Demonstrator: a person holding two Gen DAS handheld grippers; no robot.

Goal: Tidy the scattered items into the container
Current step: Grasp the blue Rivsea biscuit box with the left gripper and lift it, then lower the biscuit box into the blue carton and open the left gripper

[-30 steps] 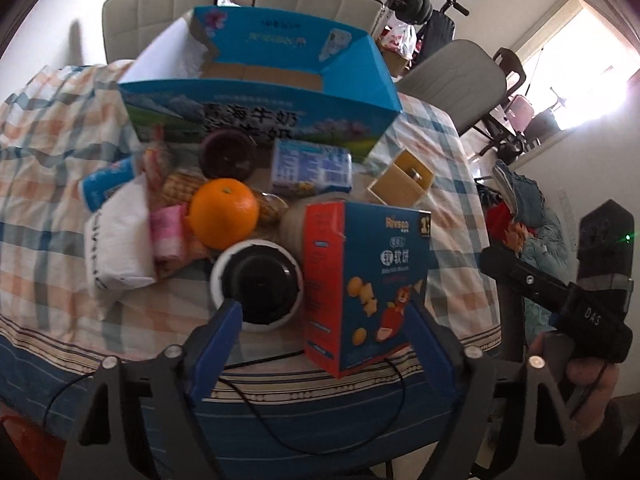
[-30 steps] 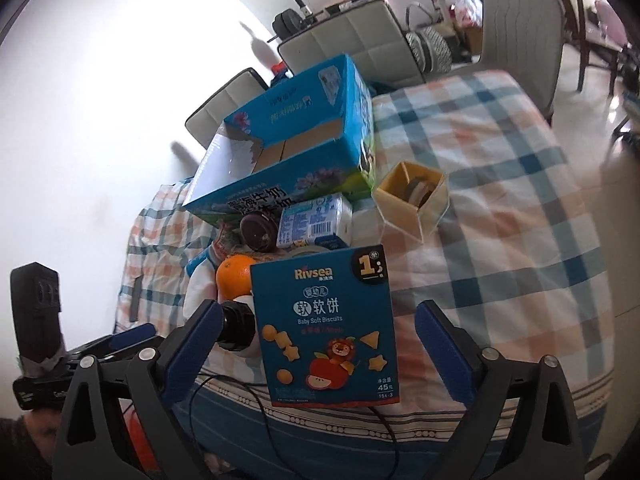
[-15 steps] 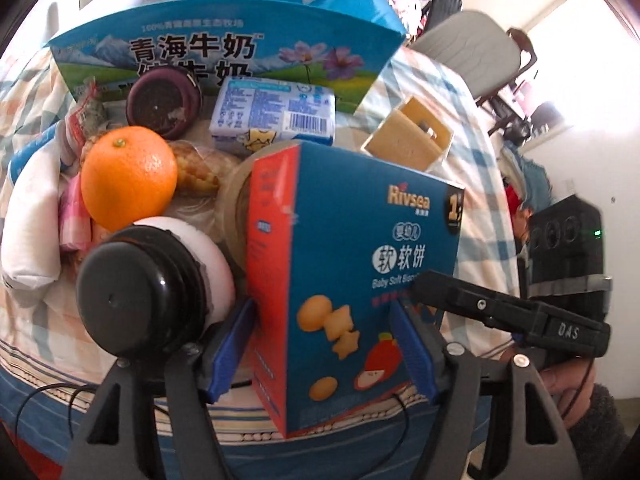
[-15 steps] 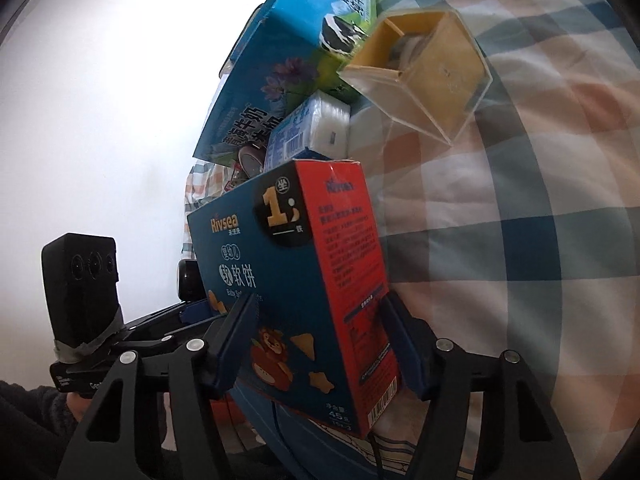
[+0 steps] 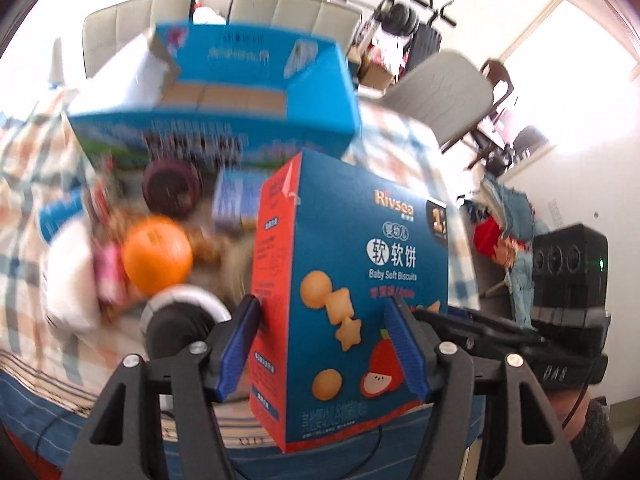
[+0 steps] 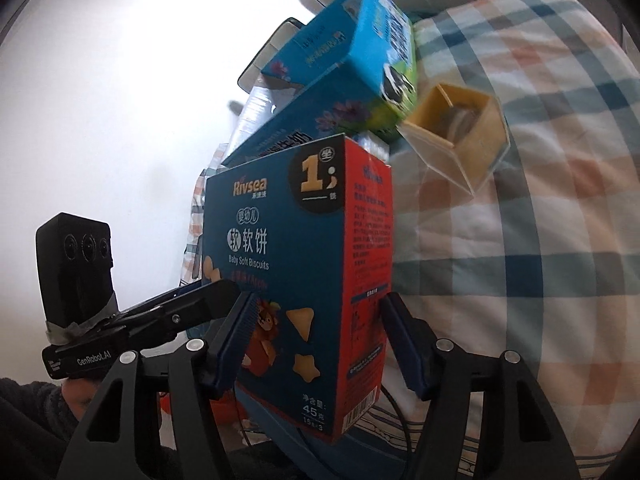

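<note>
A blue and red Rivsea biscuit box [image 5: 352,280] is held between both grippers, lifted off the table. My left gripper [image 5: 324,344] is shut on its lower part. My right gripper [image 6: 316,344] is shut on the same box [image 6: 296,280] from the other side. The open blue milk carton box [image 5: 240,92] stands behind as the container; it also shows in the right wrist view [image 6: 340,64]. An orange [image 5: 156,256], a dark round lid [image 5: 170,188], a white jar with a black cap [image 5: 180,320] and a small blue milk pack [image 5: 236,200] lie in front of it.
A yellow open box [image 6: 460,136] lies on the checked tablecloth [image 6: 540,240] to the right. White and pink packets [image 5: 80,276] lie at the left. Chairs [image 5: 440,88] stand behind the table.
Both grippers have closed on the biscuit box and lifted it up from the table. The view has risen and now looks down into the blue carton.
</note>
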